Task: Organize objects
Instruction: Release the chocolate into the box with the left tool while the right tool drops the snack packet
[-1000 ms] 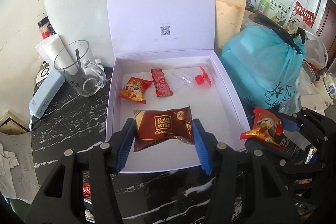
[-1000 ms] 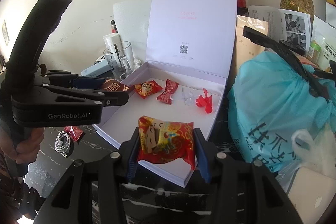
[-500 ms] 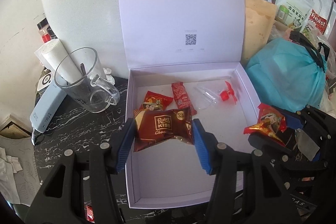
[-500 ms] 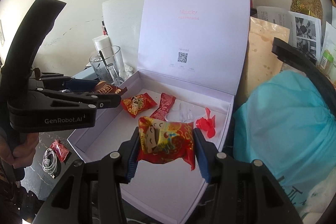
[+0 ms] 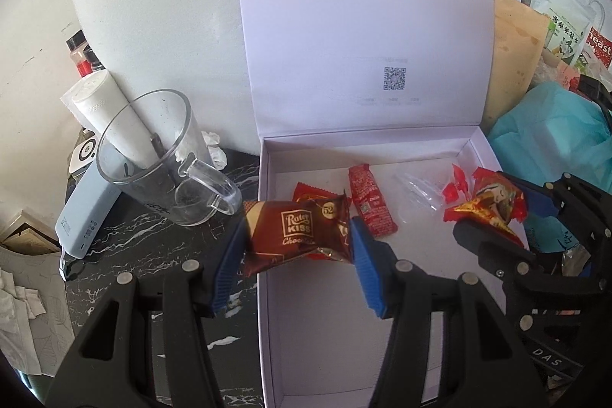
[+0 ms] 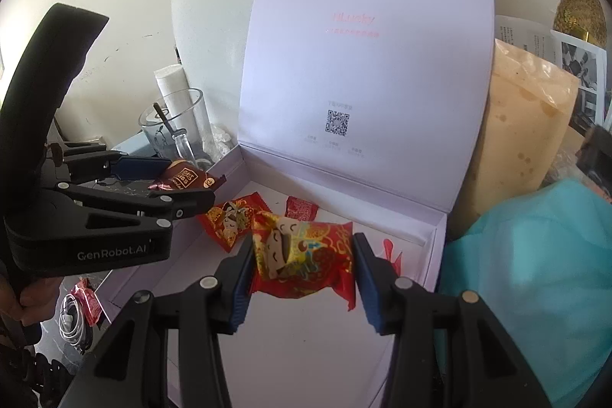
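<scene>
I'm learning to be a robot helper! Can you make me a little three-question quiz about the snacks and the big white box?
1. True or false: the left gripper holds a brown Roter Kiss chocolate packet.
2. What does the right gripper hold? A) clear glass mug B) red and yellow crinkly snack packet C) white charging cable
3. Fill in: the lid of the white cardboard box stands ____.

Key:
1. True.
2. B, the red and yellow crinkly snack packet; the clear glass mug stands outside, left of the box.
3. Open.
</scene>
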`<state>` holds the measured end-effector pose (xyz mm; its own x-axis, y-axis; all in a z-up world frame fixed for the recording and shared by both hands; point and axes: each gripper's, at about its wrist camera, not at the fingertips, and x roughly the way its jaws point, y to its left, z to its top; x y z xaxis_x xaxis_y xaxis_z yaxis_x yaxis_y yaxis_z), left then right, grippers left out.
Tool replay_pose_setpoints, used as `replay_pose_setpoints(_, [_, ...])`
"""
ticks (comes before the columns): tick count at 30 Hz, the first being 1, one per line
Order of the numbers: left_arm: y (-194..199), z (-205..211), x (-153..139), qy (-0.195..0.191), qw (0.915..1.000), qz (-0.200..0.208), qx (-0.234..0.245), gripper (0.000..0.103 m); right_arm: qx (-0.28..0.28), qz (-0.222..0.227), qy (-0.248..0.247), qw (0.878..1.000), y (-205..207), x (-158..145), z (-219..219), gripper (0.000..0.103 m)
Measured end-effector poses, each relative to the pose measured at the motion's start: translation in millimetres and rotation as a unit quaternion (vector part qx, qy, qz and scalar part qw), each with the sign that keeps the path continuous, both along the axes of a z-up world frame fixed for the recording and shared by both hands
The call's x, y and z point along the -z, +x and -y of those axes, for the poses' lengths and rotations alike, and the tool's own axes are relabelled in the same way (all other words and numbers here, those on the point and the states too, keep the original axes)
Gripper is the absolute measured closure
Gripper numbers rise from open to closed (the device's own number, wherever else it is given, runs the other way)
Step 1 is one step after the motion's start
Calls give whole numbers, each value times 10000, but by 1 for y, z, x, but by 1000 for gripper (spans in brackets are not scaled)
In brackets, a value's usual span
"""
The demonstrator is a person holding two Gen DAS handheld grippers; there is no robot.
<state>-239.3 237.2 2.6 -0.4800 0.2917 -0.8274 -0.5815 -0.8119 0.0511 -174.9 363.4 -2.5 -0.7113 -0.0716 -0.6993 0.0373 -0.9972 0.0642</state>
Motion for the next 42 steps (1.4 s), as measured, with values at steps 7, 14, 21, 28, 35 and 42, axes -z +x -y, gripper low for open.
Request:
replay_pose_setpoints(7, [-11, -12, 3, -16, 9999, -74, 68, 50, 53, 65, 180, 9998, -17, 5, -5, 55])
replay_pose_setpoints(14, [-21, -19, 12, 122, 9996, 115, 206, 50, 110, 70, 298, 9995, -24, 8, -8, 54])
replay_pose_setpoints(21, [-24, -27, 17, 45, 9996, 62, 268, 50, 165, 146, 392, 9990, -28, 13, -9, 54])
replay_pose_setpoints(28, [-24, -33, 21, -15, 9994, 48, 337, 47, 302, 235, 443, 9983, -29, 15, -11, 52])
replay_pose_setpoints(35, [-19, -36, 20, -209, 9995, -6, 246, 40, 371, 248, 536, 9976, -25, 9, -10, 48])
replay_pose_setpoints(42, [-12, -23, 5, -217, 9995, -180, 147, 33, 407, 138, 526, 9977, -14, -5, -11, 46])
